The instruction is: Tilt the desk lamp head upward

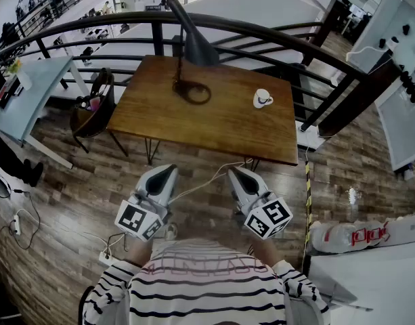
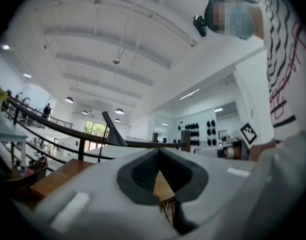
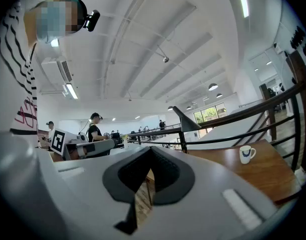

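A dark desk lamp [image 1: 191, 39] stands at the far side of the wooden table [image 1: 214, 120], its cone head [image 1: 200, 49] tilted downward over a round base [image 1: 191, 91]. The lamp [image 2: 113, 133] also shows in the left gripper view, and the lamp [image 3: 185, 120] in the right gripper view. My left gripper [image 1: 168, 171] and right gripper [image 1: 237, 173] are held side by side near my chest, short of the table's near edge, both shut and empty. Neither touches the lamp.
A white cup [image 1: 263, 99] sits on the table right of the lamp; the cup [image 3: 246, 154] shows in the right gripper view too. A curved black railing [image 1: 275, 39] runs behind the table. A chair [image 1: 95, 110] stands at the table's left. A white cable [image 1: 207, 180] trails on the floor.
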Action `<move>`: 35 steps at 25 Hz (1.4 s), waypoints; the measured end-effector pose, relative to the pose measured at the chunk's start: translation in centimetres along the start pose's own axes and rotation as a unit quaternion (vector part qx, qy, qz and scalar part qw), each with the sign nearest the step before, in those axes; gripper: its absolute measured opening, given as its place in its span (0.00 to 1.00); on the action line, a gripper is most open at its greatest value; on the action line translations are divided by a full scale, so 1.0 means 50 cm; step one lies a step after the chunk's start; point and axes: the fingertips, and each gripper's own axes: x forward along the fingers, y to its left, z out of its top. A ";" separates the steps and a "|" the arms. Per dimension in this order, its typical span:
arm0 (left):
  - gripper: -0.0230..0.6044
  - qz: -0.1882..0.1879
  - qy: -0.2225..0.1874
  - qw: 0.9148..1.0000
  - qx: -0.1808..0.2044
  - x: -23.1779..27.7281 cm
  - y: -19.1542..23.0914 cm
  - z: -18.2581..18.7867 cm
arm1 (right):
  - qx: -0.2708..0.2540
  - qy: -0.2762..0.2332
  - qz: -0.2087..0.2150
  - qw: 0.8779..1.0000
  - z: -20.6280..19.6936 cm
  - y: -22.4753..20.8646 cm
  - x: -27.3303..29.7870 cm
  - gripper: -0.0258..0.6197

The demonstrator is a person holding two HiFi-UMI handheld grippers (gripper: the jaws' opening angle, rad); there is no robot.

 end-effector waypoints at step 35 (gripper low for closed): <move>0.18 -0.113 0.055 0.991 -0.048 0.000 0.297 -0.062 | 0.082 -0.056 -0.138 0.985 -0.038 0.021 0.233 0.26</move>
